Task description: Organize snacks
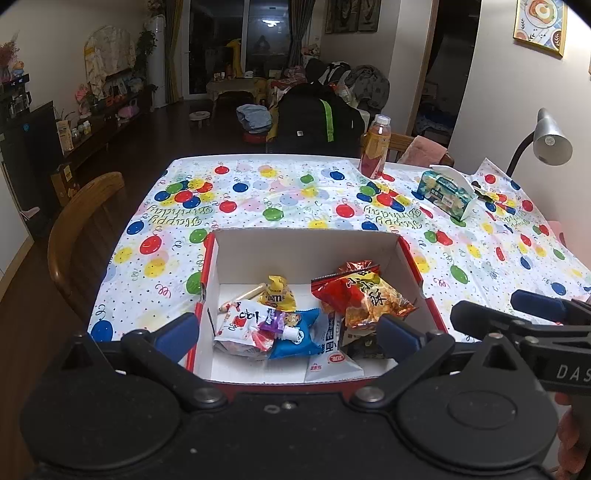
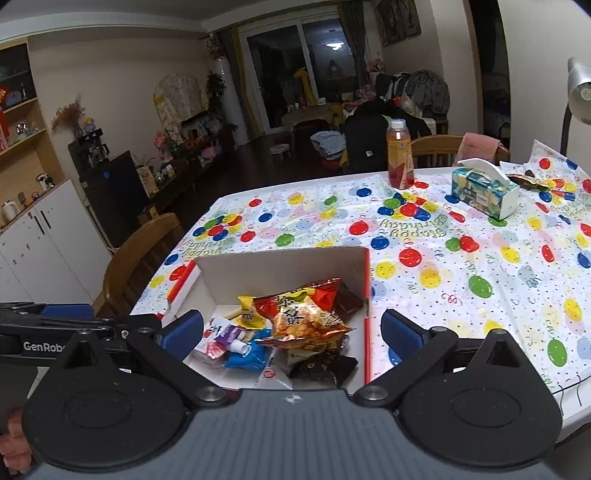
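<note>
Both grippers — left gripper [image 1: 288, 334] and right gripper [image 2: 291, 330] — hang open and empty above the red-edged white cardboard box [image 1: 306, 251]; advise descending vertically onto the topmost red-orange crinkled snack bag [image 1: 364, 295], gripping its crimped edge.

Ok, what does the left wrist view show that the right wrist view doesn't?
Only the left wrist view: the framed food picture on the wall and the box's right red wall from inside.

Only the right wrist view: the white cabinet, the wall shelves and a brown wrapper behind the tissue box.

Both: the snack box, red chip bag, yellow M&M's pack, juice bottle, and open fingers.
</note>
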Available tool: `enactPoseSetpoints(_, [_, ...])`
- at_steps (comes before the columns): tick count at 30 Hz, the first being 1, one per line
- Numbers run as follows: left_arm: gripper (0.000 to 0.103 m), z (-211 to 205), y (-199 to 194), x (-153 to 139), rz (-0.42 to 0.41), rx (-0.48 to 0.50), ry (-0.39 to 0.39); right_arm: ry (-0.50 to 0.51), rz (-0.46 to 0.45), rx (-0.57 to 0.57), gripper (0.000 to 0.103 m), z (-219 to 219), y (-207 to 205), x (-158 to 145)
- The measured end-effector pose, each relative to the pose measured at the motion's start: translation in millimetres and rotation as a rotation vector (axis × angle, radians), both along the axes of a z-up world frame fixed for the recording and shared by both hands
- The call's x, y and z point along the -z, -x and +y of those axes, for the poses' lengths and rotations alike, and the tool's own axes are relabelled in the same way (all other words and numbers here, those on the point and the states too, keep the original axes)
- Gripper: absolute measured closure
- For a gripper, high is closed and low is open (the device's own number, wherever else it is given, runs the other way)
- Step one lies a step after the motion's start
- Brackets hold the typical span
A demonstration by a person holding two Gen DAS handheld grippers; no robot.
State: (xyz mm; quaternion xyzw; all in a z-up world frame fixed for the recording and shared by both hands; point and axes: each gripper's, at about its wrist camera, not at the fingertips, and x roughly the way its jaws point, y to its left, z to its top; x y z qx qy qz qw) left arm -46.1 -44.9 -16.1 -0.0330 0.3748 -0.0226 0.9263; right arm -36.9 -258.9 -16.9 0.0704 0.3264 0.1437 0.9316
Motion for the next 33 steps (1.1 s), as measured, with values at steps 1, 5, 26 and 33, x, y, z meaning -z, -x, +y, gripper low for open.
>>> enactPoseSetpoints(1, [0.001, -1, 0, 0, 0.000, 0.001, 0.001, 0.000, -0.001, 0.007, 0.000, -1, 0, 0])
enactPoseSetpoints(5, [0.001, -3, 1, 0, 0.000, 0.003, 0.000, -0.001, 0.012, 0.031, 0.000, -6, -1, 0])
enactPoseSetpoints(26, [0.001, -18, 7, 0, 0.006, 0.025, 0.005, 0.030, 0.031, 0.070, 0.000, -18, 10, 1])
enactPoseSetpoints(33, [0.001, -20, 9, 1, 0.011, 0.037, 0.005, 0.037, 0.037, 0.066, 0.000, -18, 11, 2])
